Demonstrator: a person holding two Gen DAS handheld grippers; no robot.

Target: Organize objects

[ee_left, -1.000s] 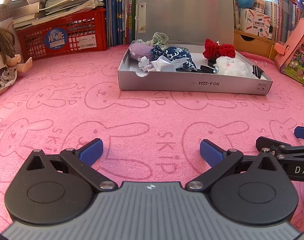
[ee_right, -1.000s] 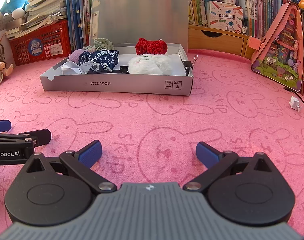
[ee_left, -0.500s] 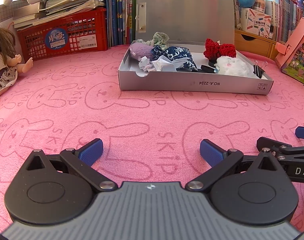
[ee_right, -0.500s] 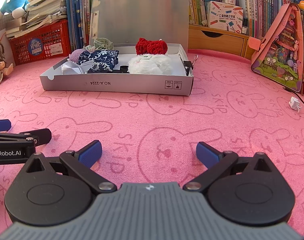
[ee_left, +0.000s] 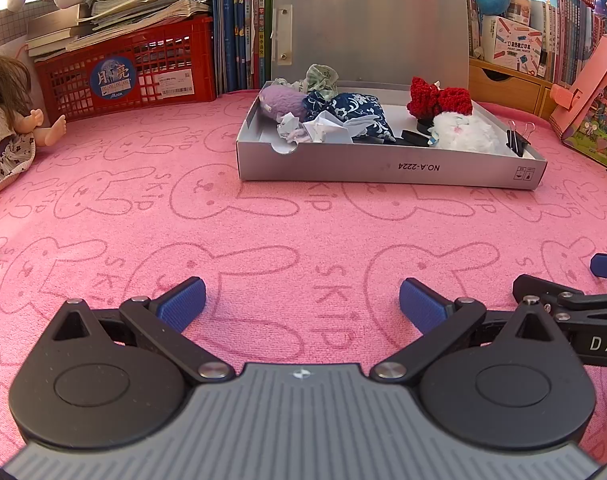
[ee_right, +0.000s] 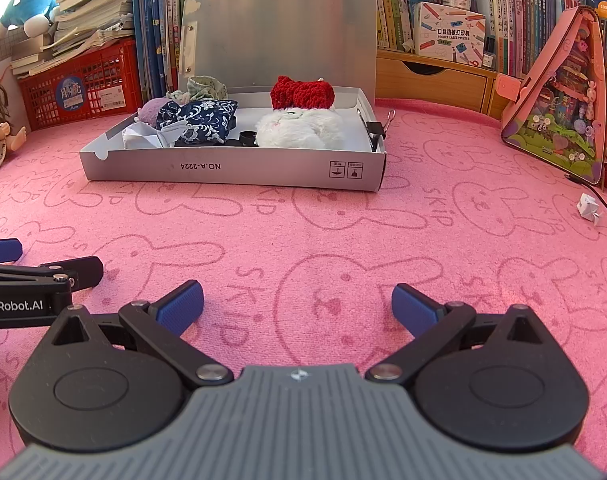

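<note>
Two grippers: both low over the pink bunny-print cloth (ee_left: 303, 216) on the bench, side by side, each seen at the edge of the other's view.
Left gripper (ee_left: 302, 304): fingers (ee_left: 181, 302) spread wide and released, nothing between the blue pads, only cloth beneath.
Right gripper (ee_right: 297, 304): fingers (ee_right: 415, 308) likewise spread wide and empty, over a printed rabbit.
Grey box (ee_right: 231, 170): well ahead of both grippers on the cloth, lid (ee_right: 279, 36) standing open against the books behind, front wall marked NO.A-2224.
Box contents, left end: a purple plush (ee_left: 283, 102), a pale green fabric scrunchie (ee_left: 322, 78) behind it, a navy floral pouch (ee_right: 201, 122) and crumpled white paper (ee_left: 323, 128) in front, all heaped touching one another.
Box contents, right end: a red knitted bow (ee_right: 301, 92) at the back, a white fluffy plush (ee_right: 299, 130) just in front of it; small black items lie between this and the pouch, too hidden to name.
Binder clips (ee_left: 517, 140): black, at the box's right wall.
Loose item: a small folded white paper (ee_right: 589, 208) on the cloth far right, well apart from the box.
Surroundings: a red crate (ee_left: 123, 76) with stacked books on top at the back left, a doll (ee_left: 7, 112) at the left edge, a pink triangular toy house (ee_right: 559, 100) on the right.
</note>
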